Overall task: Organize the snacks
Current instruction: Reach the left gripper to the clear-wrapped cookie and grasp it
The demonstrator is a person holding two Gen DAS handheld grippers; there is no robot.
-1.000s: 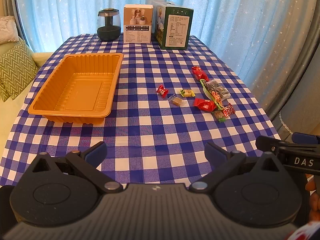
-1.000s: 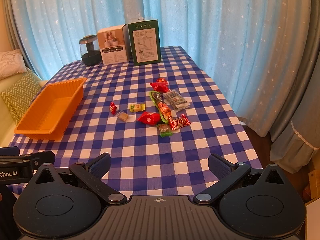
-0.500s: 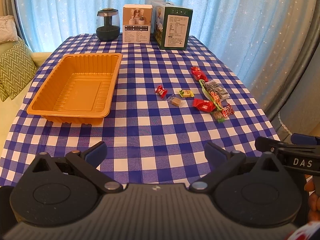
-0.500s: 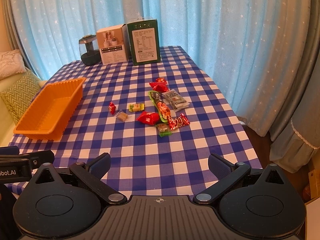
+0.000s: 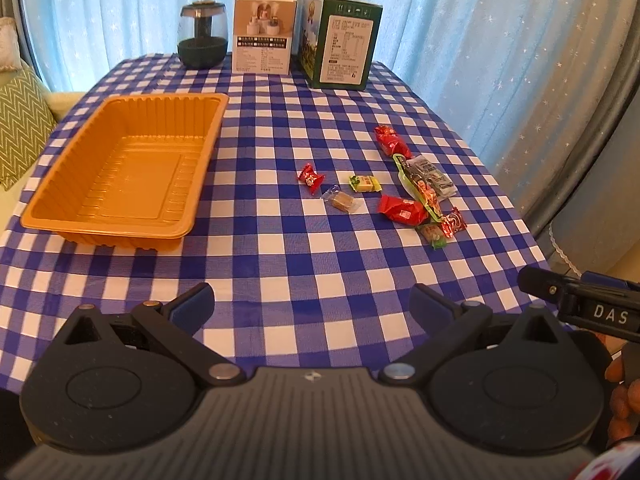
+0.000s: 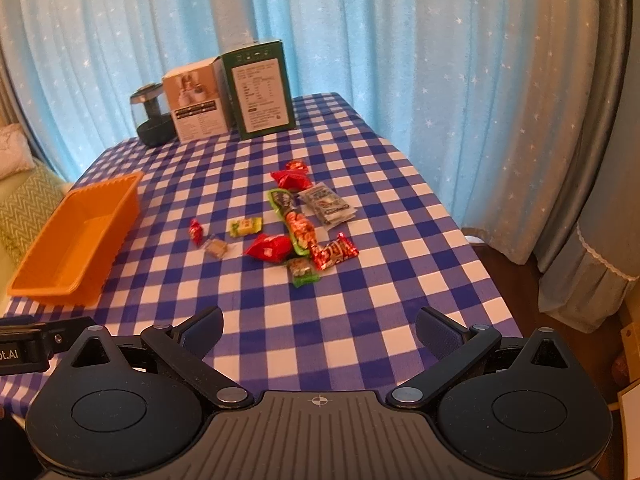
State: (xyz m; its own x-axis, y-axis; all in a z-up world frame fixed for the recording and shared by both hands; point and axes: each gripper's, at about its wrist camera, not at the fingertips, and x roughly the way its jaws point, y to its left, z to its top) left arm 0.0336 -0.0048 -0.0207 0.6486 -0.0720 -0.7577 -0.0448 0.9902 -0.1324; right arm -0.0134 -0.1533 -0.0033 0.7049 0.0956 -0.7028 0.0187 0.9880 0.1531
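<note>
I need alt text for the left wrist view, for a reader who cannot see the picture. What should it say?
An open left gripper hangs over a blue-and-white checked tablecloth, with an empty orange tray ahead on the left and a scatter of wrapped snacks ahead on the right. At the far edge stand a dark jar, a white box and a green box, before blue curtains.

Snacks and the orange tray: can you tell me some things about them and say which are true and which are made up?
1. The orange tray has sweets in it. False: it holds nothing.
2. The snacks all lie on the checked tablecloth. True.
3. The left gripper is holding a red candy. False: it is open and holds nothing.
4. The green box stands at the far end of the table. True.
5. The right gripper is open. True.
</note>
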